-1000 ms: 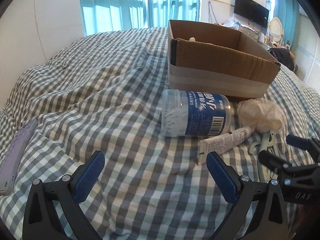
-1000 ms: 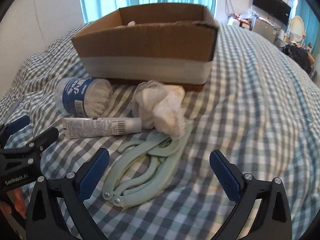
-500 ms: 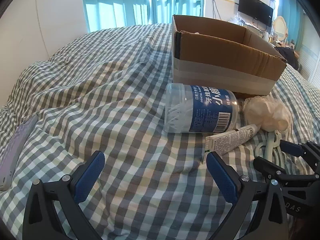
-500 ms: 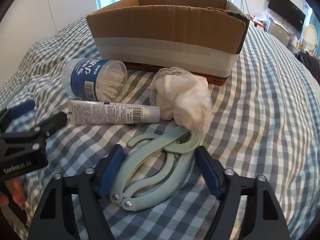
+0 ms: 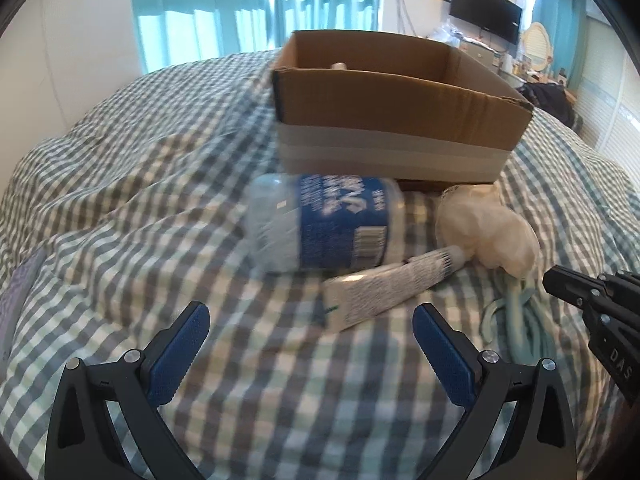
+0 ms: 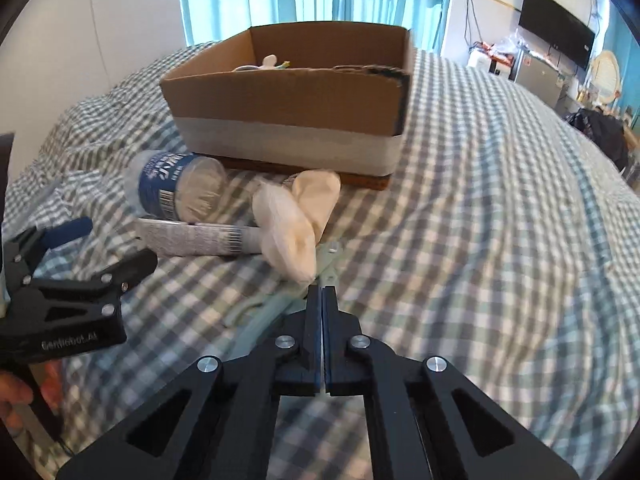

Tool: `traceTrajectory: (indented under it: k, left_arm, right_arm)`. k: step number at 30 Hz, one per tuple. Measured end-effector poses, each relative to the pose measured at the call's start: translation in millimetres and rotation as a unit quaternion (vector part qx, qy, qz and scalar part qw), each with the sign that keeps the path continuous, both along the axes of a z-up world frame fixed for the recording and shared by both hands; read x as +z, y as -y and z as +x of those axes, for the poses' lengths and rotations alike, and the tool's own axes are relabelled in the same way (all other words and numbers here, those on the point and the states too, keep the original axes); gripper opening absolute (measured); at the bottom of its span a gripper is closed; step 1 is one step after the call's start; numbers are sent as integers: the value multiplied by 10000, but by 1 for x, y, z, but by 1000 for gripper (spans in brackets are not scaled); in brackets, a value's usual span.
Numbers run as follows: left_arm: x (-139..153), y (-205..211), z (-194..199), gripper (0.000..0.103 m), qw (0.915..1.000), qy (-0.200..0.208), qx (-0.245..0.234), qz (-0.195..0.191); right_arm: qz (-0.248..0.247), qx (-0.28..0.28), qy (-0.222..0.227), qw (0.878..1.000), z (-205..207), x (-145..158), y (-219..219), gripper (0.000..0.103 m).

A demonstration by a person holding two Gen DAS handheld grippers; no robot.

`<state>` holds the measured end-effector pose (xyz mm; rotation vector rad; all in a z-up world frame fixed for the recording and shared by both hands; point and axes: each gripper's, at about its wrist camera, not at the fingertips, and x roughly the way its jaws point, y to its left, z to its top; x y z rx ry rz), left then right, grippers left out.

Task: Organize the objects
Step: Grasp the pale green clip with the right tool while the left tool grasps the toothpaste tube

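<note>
A cardboard box [image 5: 400,128] [image 6: 288,120] stands on the checked bed. In front of it lie a clear jar with a blue label [image 5: 320,224] [image 6: 172,188], a white tube [image 5: 384,288] [image 6: 192,236], a white mesh pouf [image 5: 488,236] [image 6: 296,220] and pale green folding hangers [image 5: 516,328] [image 6: 272,308]. My left gripper [image 5: 310,340] is open, just short of the tube. My right gripper [image 6: 322,292] is shut on the green hangers, lifted a little off the bed, under the pouf's near edge.
Small white items [image 6: 264,63] lie inside the box. A pale purple flat object [image 5: 16,304] lies at the bed's far left. The left gripper's body [image 6: 68,300] is left of the hangers. A window with teal curtains [image 5: 256,12] is behind.
My right gripper closed from wide open onto the green hangers and lifted them. My left gripper moved forward and right toward the tube and jar.
</note>
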<state>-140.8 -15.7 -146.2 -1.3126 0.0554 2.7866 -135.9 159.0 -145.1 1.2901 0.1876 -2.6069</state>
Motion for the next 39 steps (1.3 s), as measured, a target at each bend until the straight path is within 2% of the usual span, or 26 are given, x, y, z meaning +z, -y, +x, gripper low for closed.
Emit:
traceTrajectory:
  k: [3,7,10,11,12,16,17,18,20,21,24,26,30,31,37,39]
  left_arm:
    - [-3,-10,-15,103,9998,23,-179,40]
    - [-13,-18,-30,103,9989,224,-380,149]
    - [-14,-23,-27,101,9981,136,-556,223]
    - [-14,-24,-26,90,9979,107,-599,214]
    - [-14,-25,-25,72,9978,105,-630,184]
    - [-17,-27,-21,46,9953,233,-870,344]
    - [-16,-28,-18,36,9946,229,-938,387]
    - [-16,-28,-16,29,9935,248,-1021,434]
    - [-14,-30,-10,19,9920,253,-1159,432]
    - [-13,-31,-5,15,9916,216,-1213,386]
    - [-6,-29,4,9,9914,141,-1245,381]
    - [-2,-26,13,9,9919,121,-1200,394]
    - [6,-14,31,8,9932,49,-1087,422]
    - [7,-11,33,8,9932,41,-1078,441]
    - [8,-9,46,8,9927,161,-1107,445]
    - [8,-14,51,8,9913,211,-1213,464]
  right_arm:
    - [-263,-67,137,9995,0,-2,-13,0]
    - [-356,-73,190,9992,-2,0,-25,1]
    - [-716,-138,319,9968,-5,-1,-32,1]
    - [-710,-156,324,9968,-7,-2,-31,1]
    - [-673,-181,322,9970,-8,-3,-31,1]
    - [-666,-242,368,9968,-9,-5,-32,4]
    - [-650,-245,375,9969,-9,-5,-32,7]
    - [-639,-251,371,9970,-8,-6,-31,10]
    - [-649,-280,359,9969,-7,-5,-32,21]
    - [-667,-292,357,9967,-6,-4,-33,23]
    - [-673,-309,357,9966,-6,-3,-31,29]
    - [-677,-299,381,9965,-4,-2,-30,51]
    - [-708,-181,433,9964,1,-4,-22,57]
    - [-676,-120,496,9964,1,-6,-18,63]
    - [-306,131,717,9969,2,-24,10,64]
    - [-33,167,587,9981,5,-24,15,57]
